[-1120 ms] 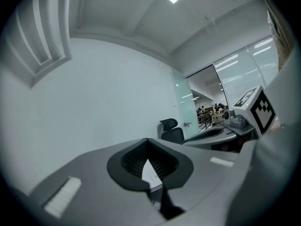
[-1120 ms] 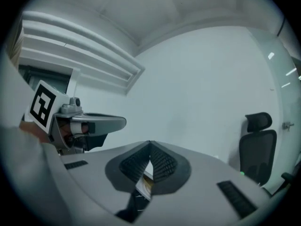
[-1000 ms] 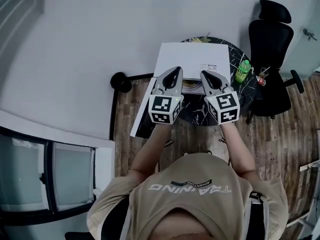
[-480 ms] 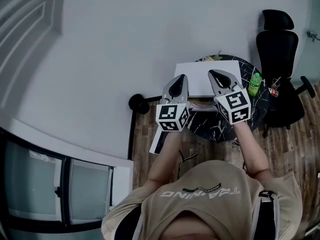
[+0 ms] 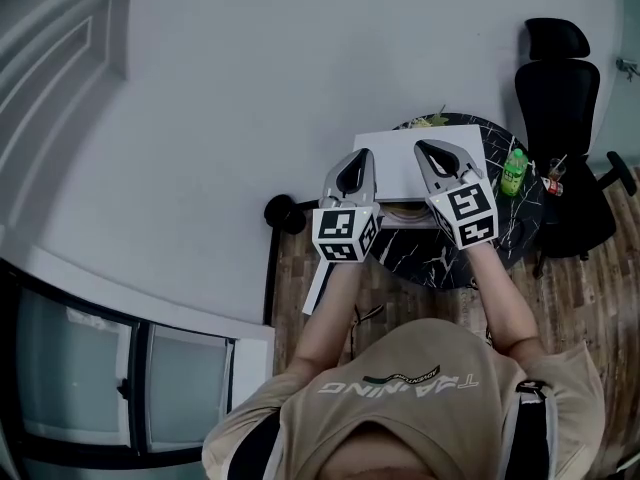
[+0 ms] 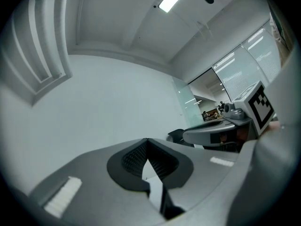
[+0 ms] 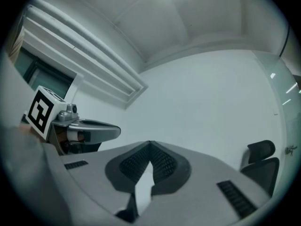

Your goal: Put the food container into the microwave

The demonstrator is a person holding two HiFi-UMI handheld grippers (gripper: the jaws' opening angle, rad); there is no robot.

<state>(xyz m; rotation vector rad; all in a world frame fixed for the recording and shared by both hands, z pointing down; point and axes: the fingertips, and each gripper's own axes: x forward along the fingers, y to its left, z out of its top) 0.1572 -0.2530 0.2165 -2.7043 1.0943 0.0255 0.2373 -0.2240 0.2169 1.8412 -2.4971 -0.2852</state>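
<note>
Fingertips of left gripper and right gripper meet, holding nothing; both partly hide the white microwave.

Grippers (both) farther over microwave

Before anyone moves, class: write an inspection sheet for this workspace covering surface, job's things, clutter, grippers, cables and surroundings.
Surface: round black marbled table.
Job's things: white boxy microwave on it; tan food container at its front, mostly hidden.
Clutter: green plastic bottle.
Grippers: left gripper and right gripper both shut, empty.
Cables: nothing clearly seen.
Surroundings: black office chair, wood floor, white wall.
</note>
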